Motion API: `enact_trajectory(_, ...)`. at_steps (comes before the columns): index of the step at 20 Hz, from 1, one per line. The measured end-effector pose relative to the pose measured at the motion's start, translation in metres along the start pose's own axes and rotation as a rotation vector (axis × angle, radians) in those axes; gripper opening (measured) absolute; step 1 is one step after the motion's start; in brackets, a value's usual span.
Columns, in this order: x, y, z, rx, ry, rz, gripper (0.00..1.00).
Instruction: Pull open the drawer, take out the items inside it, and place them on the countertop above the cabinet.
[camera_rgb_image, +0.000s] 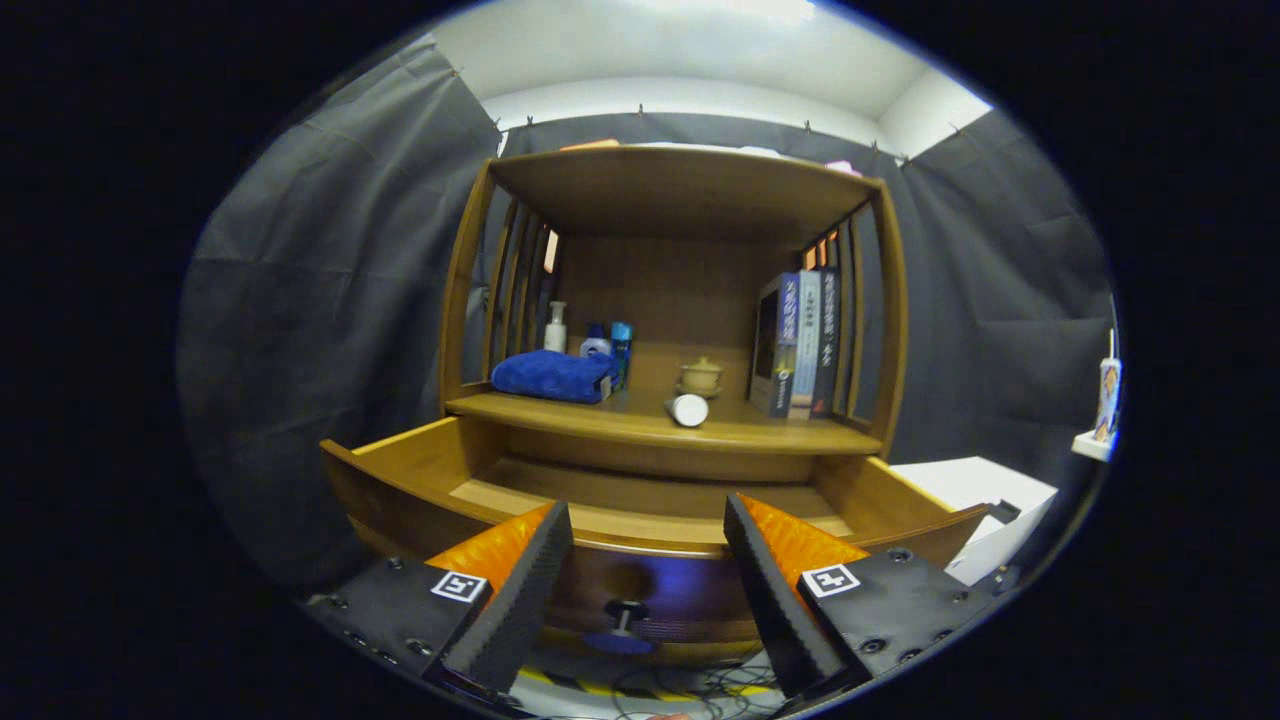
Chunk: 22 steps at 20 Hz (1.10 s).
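I have the fingers (648, 590) spread wide with nothing between them, hovering just in front of the drawer (640, 500), whose front panel sits between the pads. The knob (625, 610) is low on that front, at about 6 o'clock from the midpoint between the fingers, and neither pad touches it. The drawer stands pulled well out of the cabinet (680, 300), which I read as the opening step done. The stretch of drawer floor I can see looks bare; its near part is hidden behind the front panel, so I cannot tell whether anything is left inside.

At 12 o'clock, beyond the drawer, runs the worktop (740, 432). A small white cylinder (688, 409) lies on its side near the front edge, probably set there as a taken-out item, though that is my guess. Behind it sits a small lidded pot (700, 376). At 11 o'clock a folded blue towel (553, 376) lies in front of a few bottles (590, 338). At 1 o'clock books (798, 345) stand upright against the slatted side.

The shelf roof overhead limits how high I can come in. A white box (985, 510) sits beside the drawer at 3 o'clock.
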<state>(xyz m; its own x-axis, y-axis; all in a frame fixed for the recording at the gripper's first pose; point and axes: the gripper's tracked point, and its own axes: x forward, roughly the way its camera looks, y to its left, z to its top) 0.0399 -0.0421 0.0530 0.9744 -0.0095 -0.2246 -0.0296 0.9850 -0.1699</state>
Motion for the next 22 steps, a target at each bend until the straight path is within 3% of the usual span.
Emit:
enact_trajectory(3, -0.015, 0.012, -0.028, 0.062, 0.048, 0.038, 0.99)
enact_trajectory(13, 0.002, -0.004, -0.063, 0.118, 0.161, -0.018, 0.99)
enact_trajectory(18, 0.007, -0.007, -0.062, 0.097, 0.136, -0.073, 0.99)
enact_trajectory(22, 0.014, -0.008, -0.059, 0.094, 0.127, -0.065, 0.99)
